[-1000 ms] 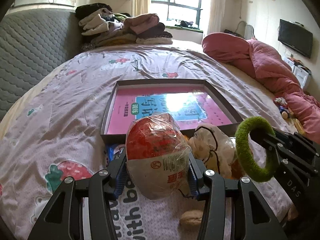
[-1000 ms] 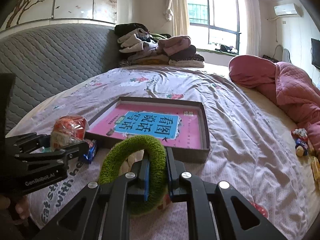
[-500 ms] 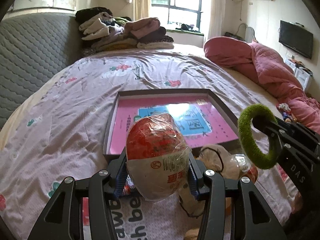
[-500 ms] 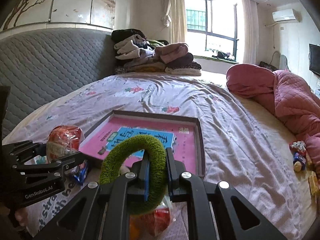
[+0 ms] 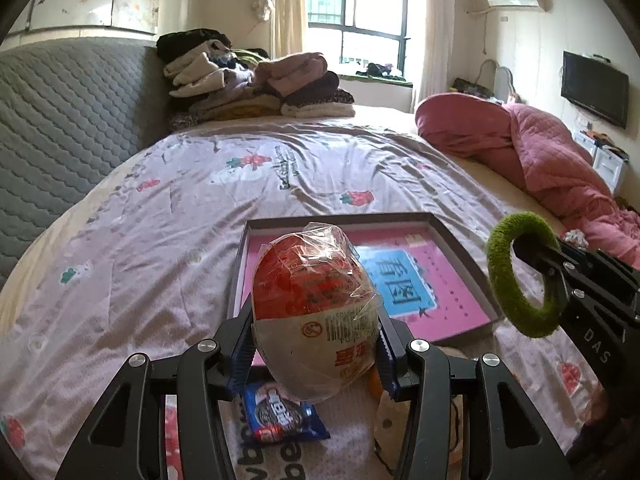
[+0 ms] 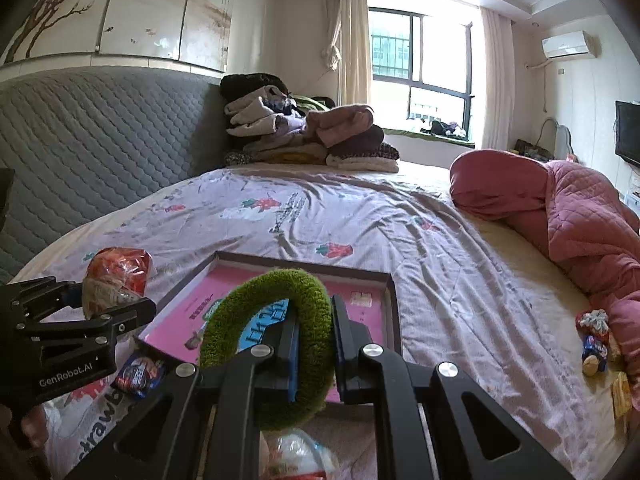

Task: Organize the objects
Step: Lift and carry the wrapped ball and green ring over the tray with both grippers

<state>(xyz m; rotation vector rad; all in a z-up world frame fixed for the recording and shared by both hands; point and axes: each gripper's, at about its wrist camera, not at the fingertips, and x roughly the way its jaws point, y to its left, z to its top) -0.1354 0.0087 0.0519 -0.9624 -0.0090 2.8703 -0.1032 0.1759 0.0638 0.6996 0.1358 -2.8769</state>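
Observation:
My left gripper (image 5: pixel 316 354) is shut on a red and white wrapped egg-shaped snack (image 5: pixel 316 312), held above the near edge of a shallow dark box (image 5: pixel 464 252) with a pink and blue book inside. The snack also shows in the right wrist view (image 6: pixel 116 280). My right gripper (image 6: pixel 314 344) is shut on a green fuzzy ring (image 6: pixel 264 320), held over the box's (image 6: pixel 394 312) near side. The ring shows at the right of the left wrist view (image 5: pixel 516 276).
A blue cookie packet (image 5: pixel 280 418) lies on the bed sheet under my left gripper and shows in the right wrist view (image 6: pixel 138 374). Folded clothes (image 5: pixel 256 84) are piled at the headboard. A pink quilt (image 6: pixel 576 208) lies at right, with small toys (image 6: pixel 596 344) beside it.
Both grippers have risen and moved forward over the box with their objects held. The plush toy and other items below have dropped out of the left view.

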